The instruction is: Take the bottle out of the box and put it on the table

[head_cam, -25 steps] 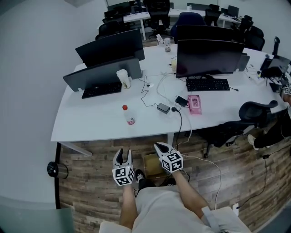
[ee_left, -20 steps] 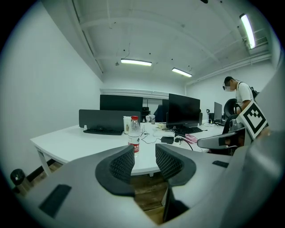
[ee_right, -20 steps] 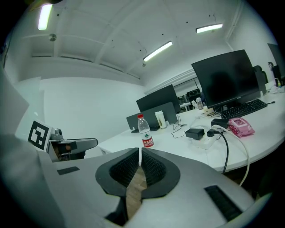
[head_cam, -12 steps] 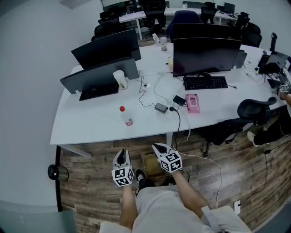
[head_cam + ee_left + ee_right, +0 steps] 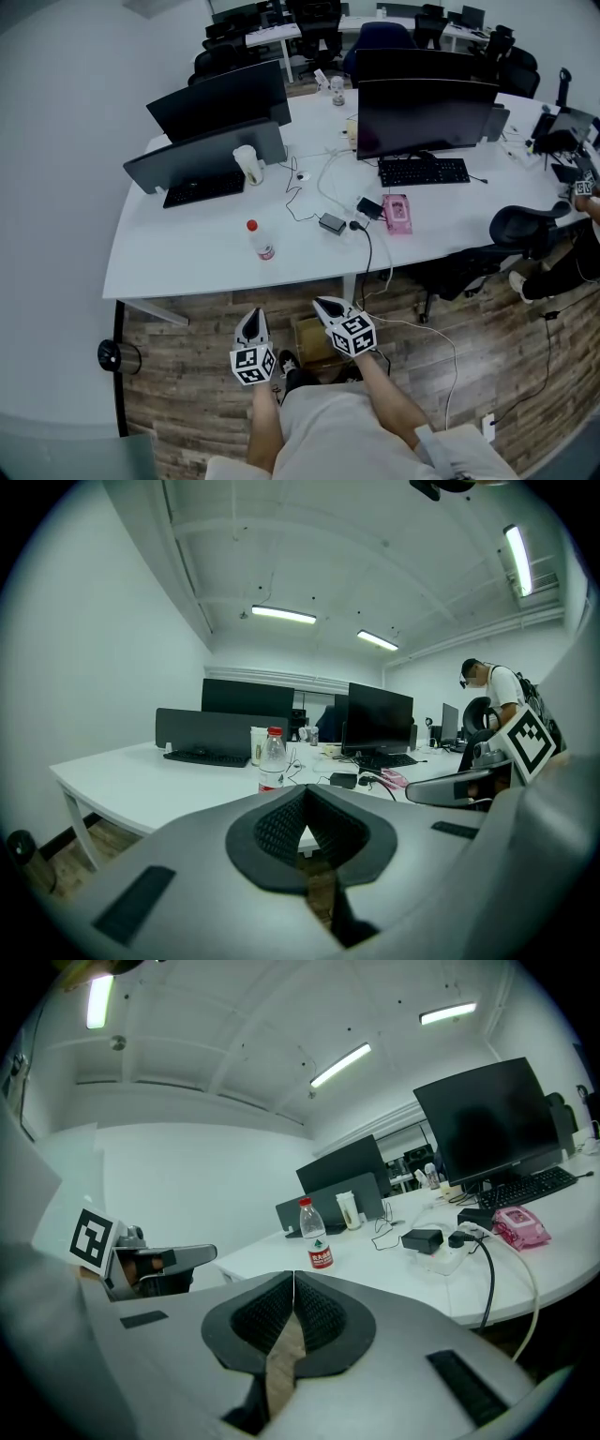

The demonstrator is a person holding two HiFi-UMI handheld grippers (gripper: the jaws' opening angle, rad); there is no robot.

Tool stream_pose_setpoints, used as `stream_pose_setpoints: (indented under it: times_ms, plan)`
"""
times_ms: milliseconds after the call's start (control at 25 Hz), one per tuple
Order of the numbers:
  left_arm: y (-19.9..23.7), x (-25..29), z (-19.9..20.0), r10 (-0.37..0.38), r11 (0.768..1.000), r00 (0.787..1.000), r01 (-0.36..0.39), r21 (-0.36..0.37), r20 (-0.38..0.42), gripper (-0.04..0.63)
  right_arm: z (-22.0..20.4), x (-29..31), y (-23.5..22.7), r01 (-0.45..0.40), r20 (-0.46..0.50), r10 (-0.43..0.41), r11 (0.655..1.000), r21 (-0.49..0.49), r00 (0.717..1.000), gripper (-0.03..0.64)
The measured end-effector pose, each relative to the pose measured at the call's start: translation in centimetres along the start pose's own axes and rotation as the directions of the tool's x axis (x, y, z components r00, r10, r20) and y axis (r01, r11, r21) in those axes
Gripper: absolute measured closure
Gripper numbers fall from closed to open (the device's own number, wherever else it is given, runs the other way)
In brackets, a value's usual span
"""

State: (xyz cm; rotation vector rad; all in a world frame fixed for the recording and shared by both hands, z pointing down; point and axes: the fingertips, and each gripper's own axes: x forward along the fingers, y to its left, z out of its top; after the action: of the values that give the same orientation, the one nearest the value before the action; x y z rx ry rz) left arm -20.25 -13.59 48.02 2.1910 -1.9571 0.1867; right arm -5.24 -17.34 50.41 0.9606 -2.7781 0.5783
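A clear plastic bottle [image 5: 259, 240] with a red cap stands upright on the white table [image 5: 187, 262], near its front edge. It also shows ahead in the left gripper view, bottle [image 5: 272, 758], and in the right gripper view, bottle [image 5: 316, 1235]. My left gripper [image 5: 251, 322] hangs over the wooden floor in front of the table, jaws shut with nothing between them [image 5: 305, 794]. Beside it, my right gripper [image 5: 328, 307] is also shut and holds nothing [image 5: 293, 1277]. An open cardboard box [image 5: 314, 339] sits on the floor between and below the two grippers.
On the table are black monitors [image 5: 427, 114], keyboards [image 5: 424, 172], a paper cup [image 5: 249, 163], a power strip with cables [image 5: 339, 223] and a pink pack [image 5: 400, 214]. A black office chair [image 5: 520, 230] stands at right, a small round black object [image 5: 110, 354] on the floor at left.
The left gripper's jaws have gone from spread apart to shut. Both grippers stay in place over the floor; the bottle has not moved.
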Motion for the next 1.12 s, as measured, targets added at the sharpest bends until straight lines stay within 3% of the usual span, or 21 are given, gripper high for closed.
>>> stream_pose_setpoints:
  times_ms: [1120]
  plan:
    - [-0.52,0.22,0.50,0.001,1.000,1.000,-0.001,0.017,0.002,0.581,-0.24,-0.63,0.29,-0.062,-0.007,0.062,0.998,-0.019,0.998,0.577]
